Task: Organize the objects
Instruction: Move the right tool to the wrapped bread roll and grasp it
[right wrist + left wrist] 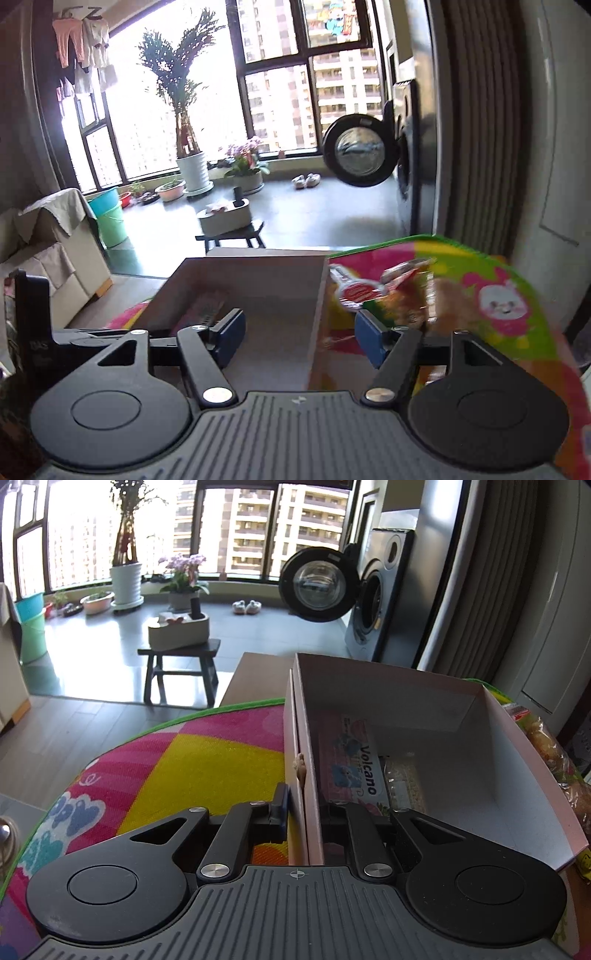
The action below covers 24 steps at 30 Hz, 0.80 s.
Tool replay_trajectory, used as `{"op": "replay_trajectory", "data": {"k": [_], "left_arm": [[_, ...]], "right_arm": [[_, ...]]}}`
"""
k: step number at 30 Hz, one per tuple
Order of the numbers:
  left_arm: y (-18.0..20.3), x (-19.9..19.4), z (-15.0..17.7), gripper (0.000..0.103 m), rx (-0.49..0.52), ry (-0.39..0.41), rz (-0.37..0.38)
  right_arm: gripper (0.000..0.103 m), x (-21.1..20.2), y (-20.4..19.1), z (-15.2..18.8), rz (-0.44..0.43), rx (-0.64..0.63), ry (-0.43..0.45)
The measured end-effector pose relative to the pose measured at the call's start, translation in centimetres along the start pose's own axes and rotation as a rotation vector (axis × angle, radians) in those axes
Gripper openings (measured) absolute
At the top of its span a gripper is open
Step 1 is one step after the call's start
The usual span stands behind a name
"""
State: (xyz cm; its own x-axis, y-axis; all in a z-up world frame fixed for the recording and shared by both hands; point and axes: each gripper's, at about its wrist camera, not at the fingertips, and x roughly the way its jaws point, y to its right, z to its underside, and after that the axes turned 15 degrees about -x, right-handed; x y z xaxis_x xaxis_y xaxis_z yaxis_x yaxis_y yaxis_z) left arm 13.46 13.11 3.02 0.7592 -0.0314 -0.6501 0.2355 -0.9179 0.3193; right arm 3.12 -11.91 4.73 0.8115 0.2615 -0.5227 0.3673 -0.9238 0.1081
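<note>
A pink-and-white cardboard box stands open on a colourful play mat. Inside it lie a pink "Volcano" packet and a clear bag of pale pieces. My left gripper is shut on the box's left wall. A bag of bread rolls lies just outside the box's right wall. In the right wrist view, my right gripper is open and straddles the right wall of the box, one finger inside, the other beside the blurred snack bag.
The mat ends in a green rounded edge. Beyond it stand a dark stool with a tissue holder, a washing machine with its door open, potted plants and a covered sofa.
</note>
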Motion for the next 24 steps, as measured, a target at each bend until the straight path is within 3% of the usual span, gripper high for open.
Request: {"op": "replay_trajectory", "data": {"k": [4,10,17,24], "left_arm": [[0.2,0.0,0.0,0.013,-0.005,0.002,-0.007],[1.2,0.3,0.1,0.013,0.010,0.003,-0.024],[1.4,0.6,0.2,0.013,0.027,0.002,-0.034],[1.3,0.7,0.4,0.013,0.030,-0.004,-0.040]], "right_arm": [[0.078,-2.0,3.4,2.8,0.132,-0.019,-0.042],[0.079,-2.7,6.5,7.9,0.214,0.007,-0.159],[0.079,-2.3,6.0,9.4,0.192,0.007,-0.163],[0.079,-1.1,3.7,9.6,0.070,0.001,-0.170]]}}
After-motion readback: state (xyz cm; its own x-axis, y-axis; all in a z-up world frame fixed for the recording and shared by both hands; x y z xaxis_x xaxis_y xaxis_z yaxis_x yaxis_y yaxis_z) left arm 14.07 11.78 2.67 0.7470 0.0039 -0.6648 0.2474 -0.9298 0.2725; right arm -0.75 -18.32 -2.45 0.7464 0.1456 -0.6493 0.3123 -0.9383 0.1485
